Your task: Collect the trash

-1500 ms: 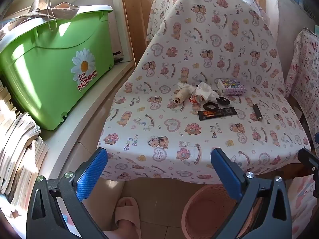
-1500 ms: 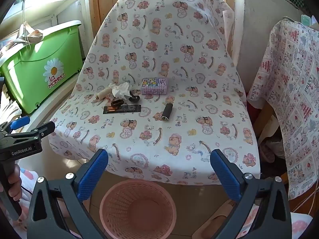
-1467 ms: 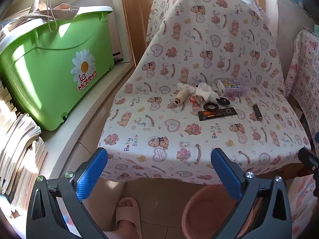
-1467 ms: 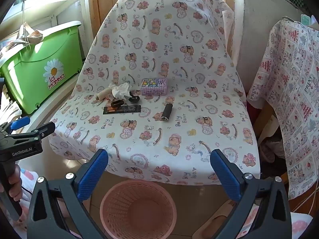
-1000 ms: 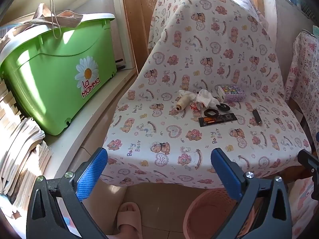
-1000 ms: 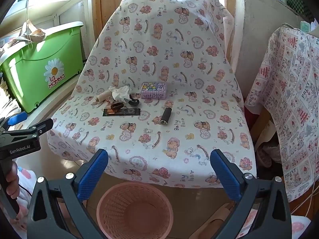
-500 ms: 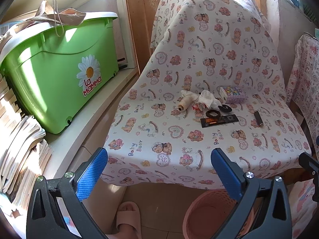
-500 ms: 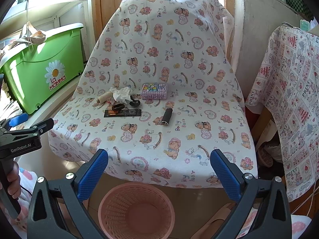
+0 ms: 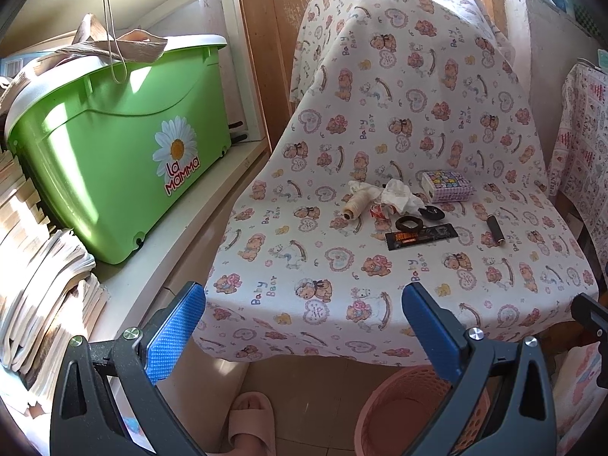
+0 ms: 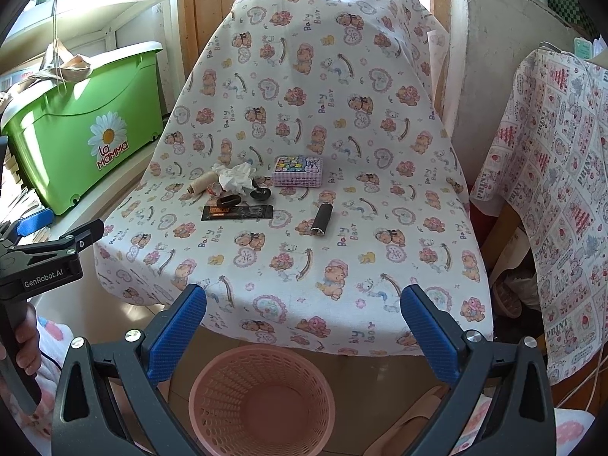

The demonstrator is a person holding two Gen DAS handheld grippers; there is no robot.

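Note:
A chair draped in a bear-print cloth (image 10: 304, 250) carries a small pile: crumpled white tissue (image 10: 235, 177) (image 9: 401, 195), a black wrapper (image 10: 237, 212) (image 9: 421, 236), a thread spool (image 10: 200, 184) (image 9: 355, 205), black rings (image 10: 229, 201), a patterned tin (image 10: 298, 171) (image 9: 447, 187) and a dark cylinder (image 10: 322, 219) (image 9: 495, 228). A pink basket (image 10: 262, 399) (image 9: 383, 414) stands empty on the floor before the chair. My left gripper (image 9: 304, 323) and right gripper (image 10: 303, 321) hang open at the seat's front edge, well short of the pile.
A green lidded tub (image 9: 114, 144) sits on a white ledge to the left, with stacked papers (image 9: 41, 288) beside it. A print cloth (image 10: 551, 197) hangs at the right. A slippered foot (image 9: 250, 423) is on the floor. A hand holds the left gripper's handle (image 10: 22, 338).
Both grippers have drifted slightly up and forward toward the chair. Their jaws stay equally wide, and nothing on the seat has moved.

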